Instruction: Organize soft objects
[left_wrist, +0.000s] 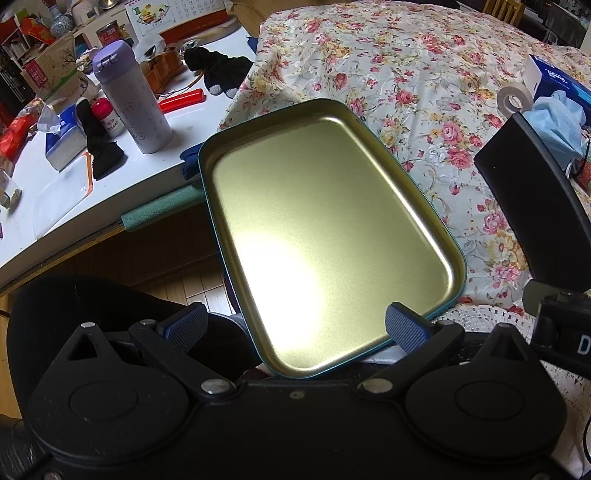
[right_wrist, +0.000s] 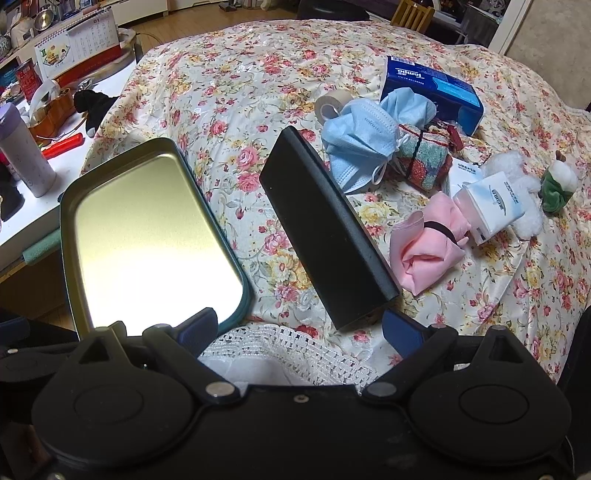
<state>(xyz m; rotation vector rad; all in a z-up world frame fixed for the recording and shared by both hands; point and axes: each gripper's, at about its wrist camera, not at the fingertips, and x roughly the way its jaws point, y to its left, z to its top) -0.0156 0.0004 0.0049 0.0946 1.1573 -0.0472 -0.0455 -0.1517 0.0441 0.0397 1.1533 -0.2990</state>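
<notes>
A shallow metal tin (right_wrist: 147, 229) with a gold inside and a teal rim is taken as the landmark. It lies empty on the flowered cloth (right_wrist: 229, 96), at the near left edge, and part of it hangs over this edge. Just to the right of the tin a long black box (right_wrist: 325, 229) is seen, lying at a slant on the cloth; it stands between the tin and the soft things.

Farther right of the black box the soft things are gathered. Two blue masks (right_wrist: 364, 136) are heaped beside a folded patterned towel (right_wrist: 424, 162), and behind them a blue tissue box (right_wrist: 436, 86) and a roll of tape (right_wrist: 332, 103) are placed. A pink cloth (right_wrist: 428, 251) tied with a black band lies nearer, touching a small white packet (right_wrist: 495, 206). A white fluffy toy (right_wrist: 517, 166) and a small green-and-white toy (right_wrist: 559, 184) are found at the far right.

To the left of the tin a white desk (left_wrist: 70, 206) is crowded: a lilac bottle (left_wrist: 133, 103), a red stick (left_wrist: 183, 100), black socks (left_wrist: 218, 70) and a tissue pack (left_wrist: 64, 142) are seen there.

The left gripper (left_wrist: 293, 326) is held low over the near end of the tin, its fingers (left_wrist: 186, 326) spread wide and holding nothing. The right gripper (right_wrist: 299, 326) is held over the lace edge (right_wrist: 295, 343) of the cloth, to the right of the tin, with the near end of the black box in front of it; its fingers (right_wrist: 400, 328) are also spread wide and empty.
</notes>
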